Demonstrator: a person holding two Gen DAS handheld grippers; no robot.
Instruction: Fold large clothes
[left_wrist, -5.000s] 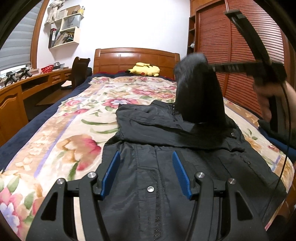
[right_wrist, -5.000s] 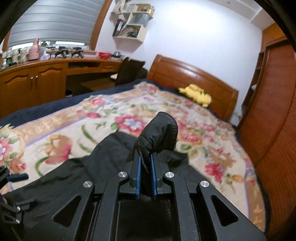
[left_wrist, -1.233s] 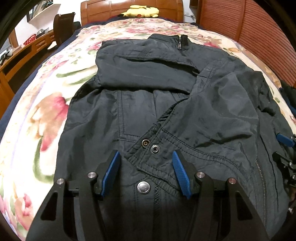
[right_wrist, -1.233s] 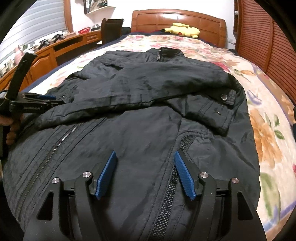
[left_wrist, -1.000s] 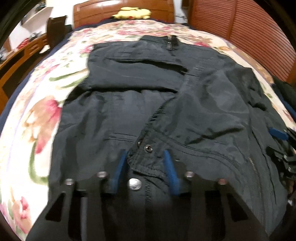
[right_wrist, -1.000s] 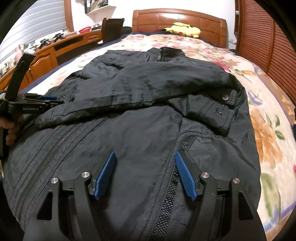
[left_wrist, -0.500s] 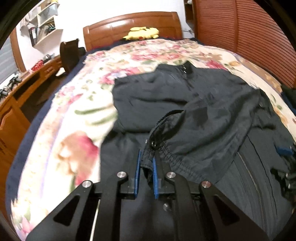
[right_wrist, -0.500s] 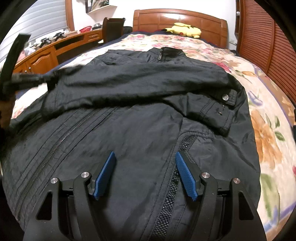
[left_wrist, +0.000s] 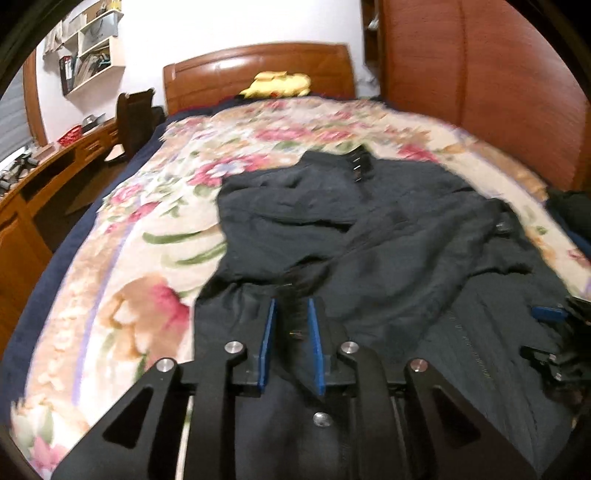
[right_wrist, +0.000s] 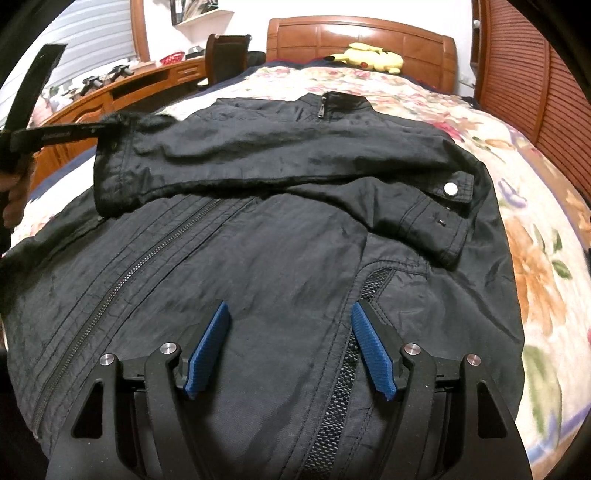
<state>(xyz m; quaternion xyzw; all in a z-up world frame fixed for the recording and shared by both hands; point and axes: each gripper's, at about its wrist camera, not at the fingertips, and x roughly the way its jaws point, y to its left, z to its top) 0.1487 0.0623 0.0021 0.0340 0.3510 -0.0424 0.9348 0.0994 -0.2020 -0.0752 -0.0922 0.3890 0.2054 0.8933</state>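
Lifting easily, the thin, limp jacket (right_wrist: 280, 258) suits cuff (right_wrist: 110, 155) grips; left tool (left_wrist: 291, 332) opening around it, right tool (right_wrist: 290, 343) spread, empty.

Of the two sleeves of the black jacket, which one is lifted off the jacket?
The sleeve at the left gripper, its cuff raised and its jaws opening. The other sleeve, with a silver snap, lies flat across the jacket, untouched.

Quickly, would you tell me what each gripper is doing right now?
Left gripper: jaws opening, the sleeve cuff of the black jacket between them.
Right gripper: open, holding nothing, above the jacket.
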